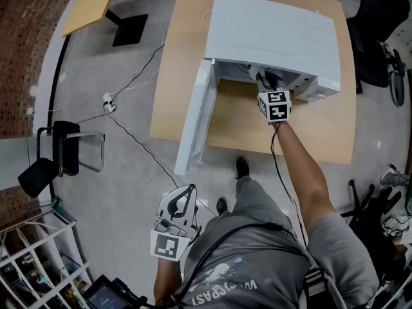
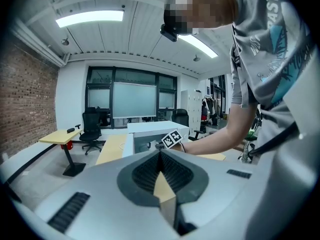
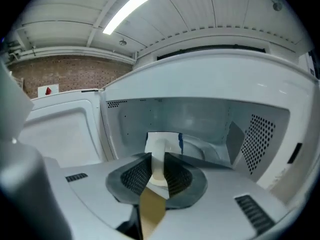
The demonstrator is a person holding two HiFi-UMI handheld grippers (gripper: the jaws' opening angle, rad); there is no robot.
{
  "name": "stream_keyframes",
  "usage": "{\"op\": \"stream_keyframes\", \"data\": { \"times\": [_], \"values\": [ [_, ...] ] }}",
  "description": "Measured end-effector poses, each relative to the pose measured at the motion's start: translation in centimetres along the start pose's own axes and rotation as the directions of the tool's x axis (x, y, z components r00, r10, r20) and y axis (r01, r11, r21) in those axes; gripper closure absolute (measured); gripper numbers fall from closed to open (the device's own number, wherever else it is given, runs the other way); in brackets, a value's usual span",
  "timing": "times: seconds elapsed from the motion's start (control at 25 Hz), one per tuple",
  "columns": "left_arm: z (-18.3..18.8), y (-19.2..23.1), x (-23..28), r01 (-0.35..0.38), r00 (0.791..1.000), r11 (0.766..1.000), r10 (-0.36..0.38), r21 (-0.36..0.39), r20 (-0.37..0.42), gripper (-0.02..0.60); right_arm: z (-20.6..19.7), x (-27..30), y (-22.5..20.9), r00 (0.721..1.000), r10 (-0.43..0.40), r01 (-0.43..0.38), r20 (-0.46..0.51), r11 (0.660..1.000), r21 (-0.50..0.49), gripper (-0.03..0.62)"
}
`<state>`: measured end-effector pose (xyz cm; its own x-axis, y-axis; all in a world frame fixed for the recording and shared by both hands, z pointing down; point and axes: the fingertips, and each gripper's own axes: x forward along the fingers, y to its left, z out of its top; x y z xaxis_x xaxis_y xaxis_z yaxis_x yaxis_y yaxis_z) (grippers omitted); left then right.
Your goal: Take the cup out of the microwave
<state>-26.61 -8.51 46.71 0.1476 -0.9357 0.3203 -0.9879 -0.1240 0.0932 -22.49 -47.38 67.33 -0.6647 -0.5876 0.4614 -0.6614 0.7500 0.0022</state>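
The left gripper [image 1: 185,192] hangs well away from the microwave [image 1: 273,34], low by the person's waist. In the left gripper view its jaws are pressed together with nothing between them.

The microwave stands on the wooden table [image 1: 187,50]. Its door [image 1: 193,118] is swung wide open at the microwave's left side.

The right gripper [image 1: 265,81] reaches into the microwave's open front at the end of an outstretched arm. In the right gripper view its jaws are partly closed and clamp a white cup [image 3: 162,144] from both sides. The cup is upright inside the microwave's cavity, in front of the back wall, with the perforated side wall off to its right.
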Motion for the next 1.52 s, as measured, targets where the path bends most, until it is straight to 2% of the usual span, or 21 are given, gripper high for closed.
{"op": "stream_keyframes", "data": {
  "times": [0.36,0.64,1.08,1.36,1.52],
  "values": [
    [-0.1,-1.0,-3.5,0.008,1.000,1.000,-0.008,0.013,0.027,0.555,-0.8,-4.7,2.5,1.000,0.013,-0.013,0.018,1.000,0.012,0.519],
    [-0.1,-2.0,-5.8,0.024,0.998,0.999,-0.025,0.028,0.053,0.555,0.1,-8.5,4.1,0.998,0.012,-0.012,0.054,1.000,0.014,0.519],
    [0.3,-4.1,-9.8,0.058,0.991,0.996,-0.065,0.064,0.120,0.555,4.3,-17.5,6.5,0.987,0.013,-0.010,0.163,1.000,-0.014,0.519],
    [0.6,-5.0,-12.9,0.076,0.981,0.994,-0.089,0.079,0.172,0.555,7.5,-23.7,9.0,0.968,0.021,-0.011,0.251,0.999,-0.040,0.522],
    [0.5,-5.3,-14.4,0.084,0.977,0.993,-0.099,0.087,0.186,0.555,8.6,-25.3,9.8,0.957,0.016,-0.001,0.290,0.999,-0.053,0.528]
  ]
}}
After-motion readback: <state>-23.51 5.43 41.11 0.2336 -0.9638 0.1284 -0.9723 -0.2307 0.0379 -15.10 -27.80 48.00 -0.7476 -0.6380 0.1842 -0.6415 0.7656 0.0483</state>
